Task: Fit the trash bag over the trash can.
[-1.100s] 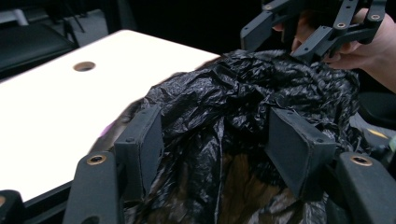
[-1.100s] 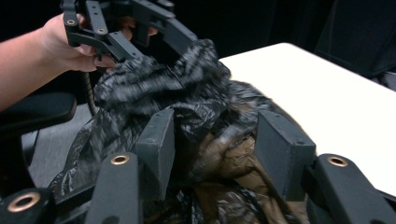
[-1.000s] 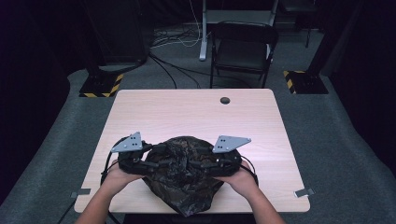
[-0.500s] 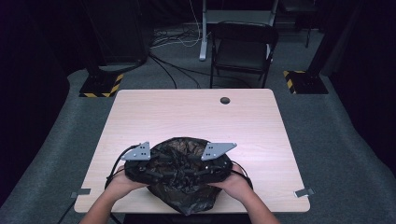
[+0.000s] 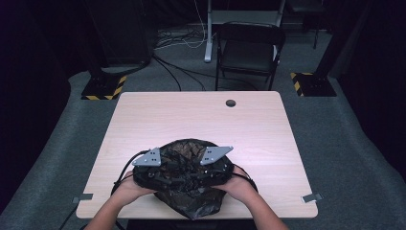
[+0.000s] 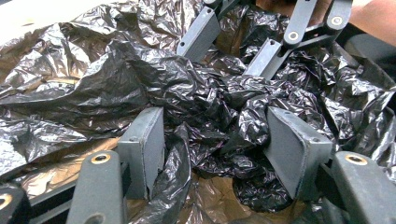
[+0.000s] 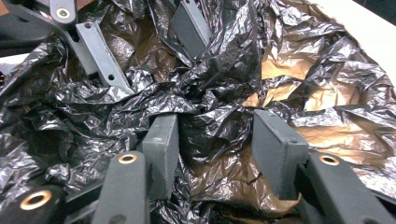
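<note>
A crumpled black plastic bag (image 5: 190, 207) lies on the wooden table (image 5: 201, 120) near its front edge. Both hands press in on it from the sides. My left gripper (image 5: 168, 175) and right gripper (image 5: 200, 174) point at each other, tips nearly meeting over the bag's middle. In the left gripper view, my left gripper (image 6: 212, 119) stands open, with loose folds of the bag (image 6: 93, 88) bunched between its jaws. The right gripper (image 7: 214, 120) is also open over wrinkled plastic (image 7: 327, 93). Each gripper view shows the opposite gripper's jaws dug into the plastic farther off.
A small dark round grommet (image 5: 231, 103) sits in the far part of the tabletop. Two tape marks (image 5: 312, 197) lie at the front corners. A black folding chair (image 5: 249, 52) and floor cables stand beyond the table.
Both grippers have moved inward toward each other and sunk onto the bag. The bag is bunched tighter between the hands.
</note>
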